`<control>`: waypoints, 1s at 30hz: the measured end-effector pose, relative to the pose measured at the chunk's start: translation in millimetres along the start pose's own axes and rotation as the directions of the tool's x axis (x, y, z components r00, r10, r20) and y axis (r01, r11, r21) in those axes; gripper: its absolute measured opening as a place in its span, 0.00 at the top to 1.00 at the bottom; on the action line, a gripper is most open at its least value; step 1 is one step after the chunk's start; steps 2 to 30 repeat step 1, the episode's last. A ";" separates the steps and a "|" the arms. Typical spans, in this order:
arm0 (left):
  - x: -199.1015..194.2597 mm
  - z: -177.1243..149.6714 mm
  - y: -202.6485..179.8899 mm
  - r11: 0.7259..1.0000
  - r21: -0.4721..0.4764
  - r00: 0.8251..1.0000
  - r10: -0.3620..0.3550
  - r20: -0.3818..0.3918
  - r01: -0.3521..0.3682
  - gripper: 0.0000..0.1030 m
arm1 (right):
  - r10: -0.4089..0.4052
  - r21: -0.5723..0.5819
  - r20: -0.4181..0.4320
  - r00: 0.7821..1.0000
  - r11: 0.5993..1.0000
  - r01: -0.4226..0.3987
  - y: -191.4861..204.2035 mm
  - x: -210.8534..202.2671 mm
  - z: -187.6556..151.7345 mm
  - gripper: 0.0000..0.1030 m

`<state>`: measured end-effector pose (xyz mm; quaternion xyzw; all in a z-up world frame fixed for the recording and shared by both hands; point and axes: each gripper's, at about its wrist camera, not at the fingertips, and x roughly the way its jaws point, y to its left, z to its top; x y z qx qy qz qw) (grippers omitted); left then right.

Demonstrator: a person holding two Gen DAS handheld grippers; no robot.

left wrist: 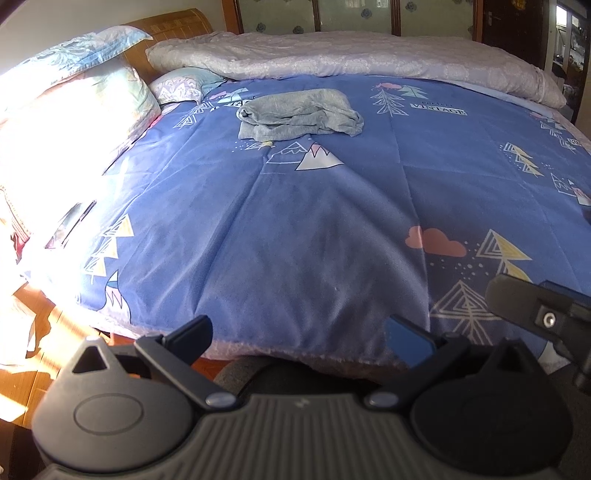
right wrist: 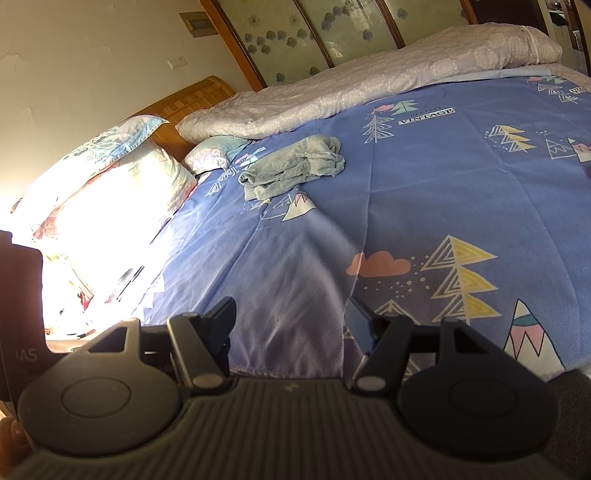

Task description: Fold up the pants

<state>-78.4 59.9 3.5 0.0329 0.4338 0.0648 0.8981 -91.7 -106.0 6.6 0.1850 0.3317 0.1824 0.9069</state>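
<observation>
Grey pants (left wrist: 298, 115) lie crumpled in a heap on the blue patterned bedspread (left wrist: 295, 221), far up the bed near the pillows. The right wrist view shows the same heap of pants (right wrist: 293, 166) left of centre on the bedspread (right wrist: 424, 206). My left gripper (left wrist: 299, 332) hangs open at the bed's near edge with nothing between its fingers. My right gripper (right wrist: 291, 321) is open too, empty, over the near edge. Both are far from the pants. Part of the right gripper (left wrist: 543, 314) shows at the right of the left wrist view.
Sunlit pillows (left wrist: 74, 110) are stacked at the left by the wooden headboard (left wrist: 173, 27). A rolled pale quilt (left wrist: 351, 57) runs along the far side of the bed. Wooden floor (left wrist: 33, 369) lies at the left below the bed edge.
</observation>
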 end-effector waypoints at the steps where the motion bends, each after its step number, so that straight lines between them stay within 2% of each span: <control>1: -1.1 0.4 0.2 1.000 0.000 1.000 -0.004 0.004 0.004 0.00 | 0.000 -0.001 0.000 1.000 1.000 0.000 -0.5 -0.2 0.2 0.34; 30: -1.1 0.4 0.2 1.000 0.000 1.000 -0.004 0.004 0.004 0.00 | 0.000 -0.001 0.000 1.000 1.000 0.000 -0.5 -0.2 0.2 0.34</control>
